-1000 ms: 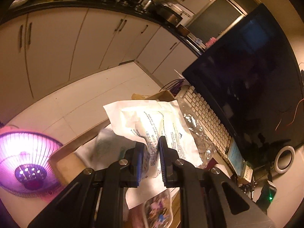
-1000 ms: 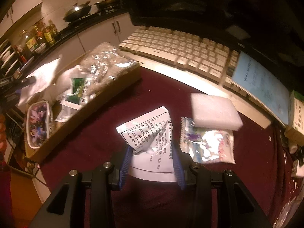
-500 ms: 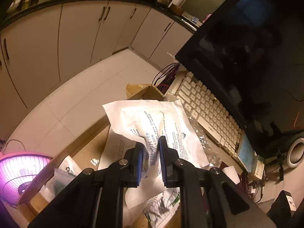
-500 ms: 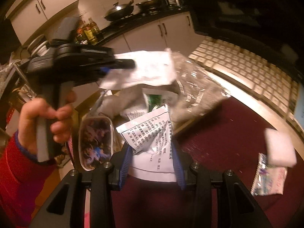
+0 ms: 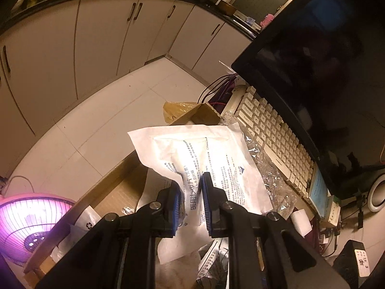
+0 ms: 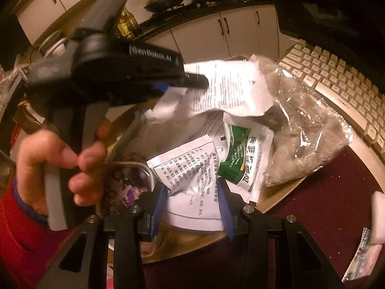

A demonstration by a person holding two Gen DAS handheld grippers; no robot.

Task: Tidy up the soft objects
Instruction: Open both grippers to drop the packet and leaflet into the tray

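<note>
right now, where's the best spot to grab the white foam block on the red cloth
Probably across its two long side faces, coming down from above. The foam block lies flat on the cloth and looks thick enough to pinch. One end seems to rest on a packet, so a low sideways approach could drag that along.

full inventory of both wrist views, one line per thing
gauze packet: 1, white, in left tongs over box
printed sachet: 1, white, in right tongs over box
cardboard box: 1, brown, at table edge
green-label packet: 1, green and white, in box
clear bag: 1, grey contents, over box's edge
keyboard: 1, cream, under monitor
monitor: 1, black, behind keyboard
heater: 1, glowing purple, on floor
foam pad: 1, white, on maroon table
left tongs: shut on gauze packet
right tongs: shut on printed sachet
hand: 1, red sleeve, grips left handle
</note>
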